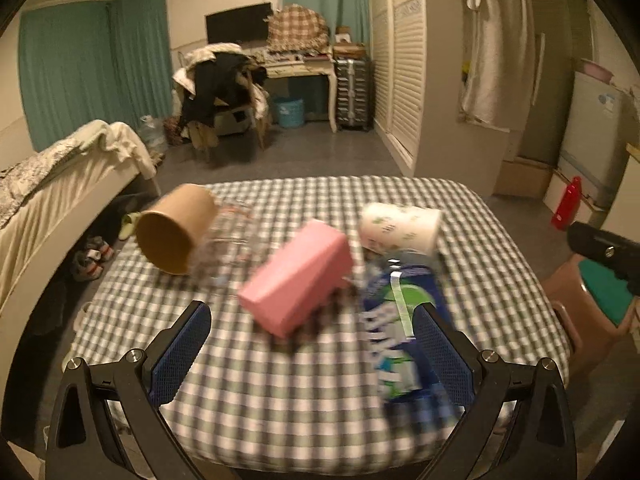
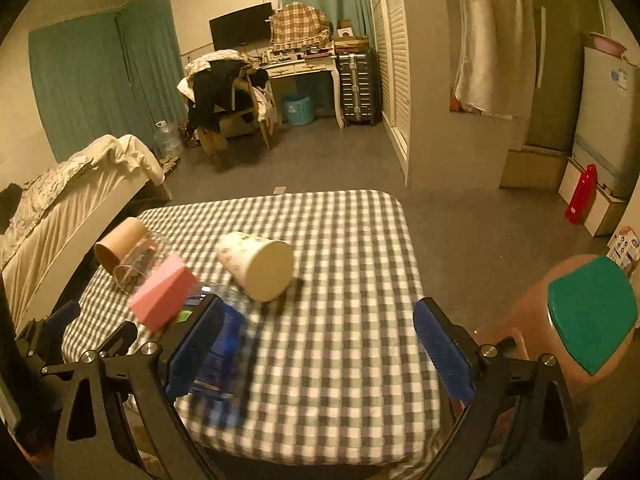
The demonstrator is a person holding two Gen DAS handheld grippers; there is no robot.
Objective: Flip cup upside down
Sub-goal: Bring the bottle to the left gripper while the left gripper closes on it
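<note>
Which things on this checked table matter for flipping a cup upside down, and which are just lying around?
For the job: white patterned cup, brown paper cup and clear glass, all on their sides; which one is meant is unclear. Left gripper and right gripper, both open and empty.

Lying about: pink box, blue packet.

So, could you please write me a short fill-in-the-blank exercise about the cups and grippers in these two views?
1. The white patterned cup lies on its ____ on the checked tablecloth.
2. The box between the cups is ____ in colour.
3. The brown paper cup touches a clear ____ cup.
4. The left gripper and right gripper are both ____.

Missing words: side; pink; plastic; open
</note>
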